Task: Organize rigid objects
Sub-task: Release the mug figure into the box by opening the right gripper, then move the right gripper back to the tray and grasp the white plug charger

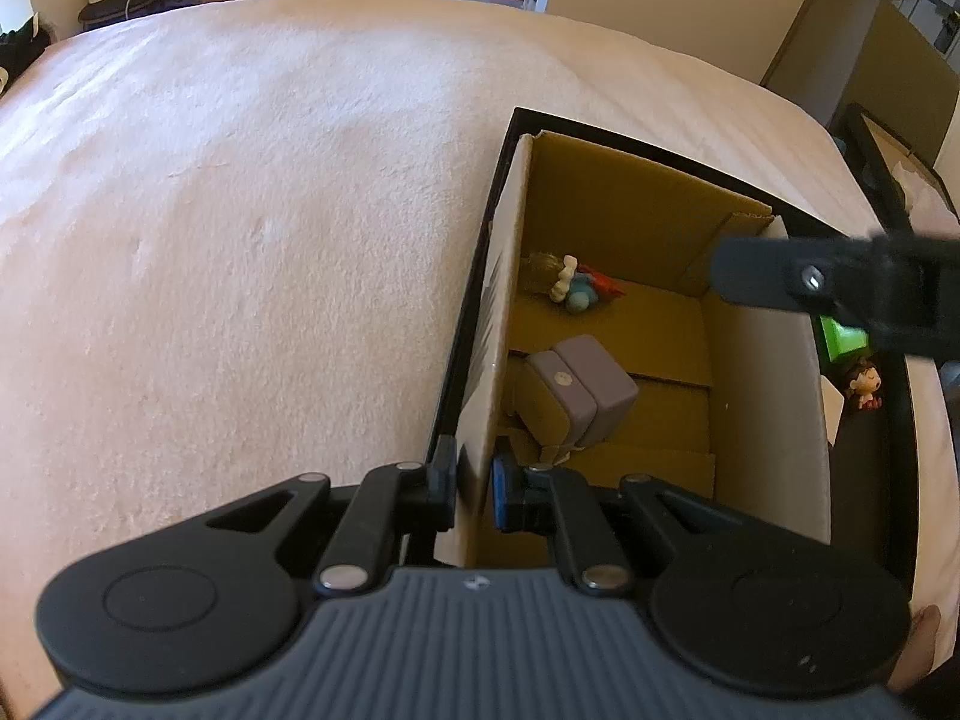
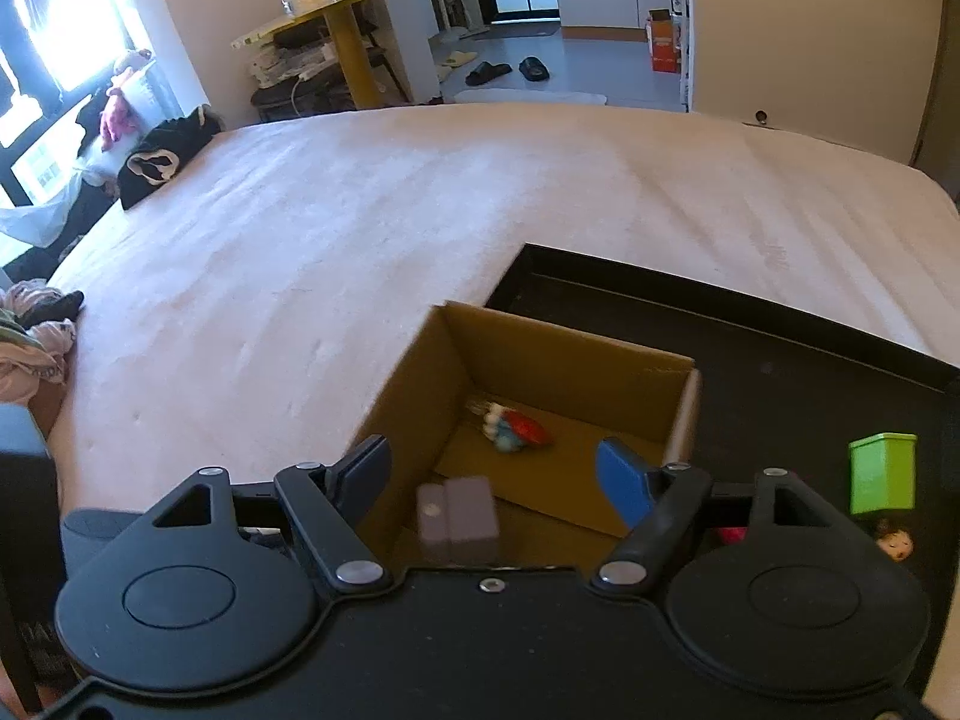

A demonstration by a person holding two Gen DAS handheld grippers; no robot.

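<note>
Between the right gripper's (image 2: 492, 471) spread fingers, purple case (image 2: 458, 517).

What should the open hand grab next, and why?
Probably the right gripper, open and holding nothing, should swing right toward the green box on the black tray. It sits outside the cardboard box, which the left gripper clamps by its wall.

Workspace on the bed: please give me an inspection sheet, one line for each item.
Surface: pink bed cover; black tray lies on it.
Job's things: cardboard box in the tray holds a grey case and a colourful small toy; green box and doll figure stand outside it.
Clutter: clothes at the bed edge.
Grippers: left gripper clamps the box wall; right gripper open above the box.
Cables: nothing seen.
Surroundings: yellow table, slippers.
</note>
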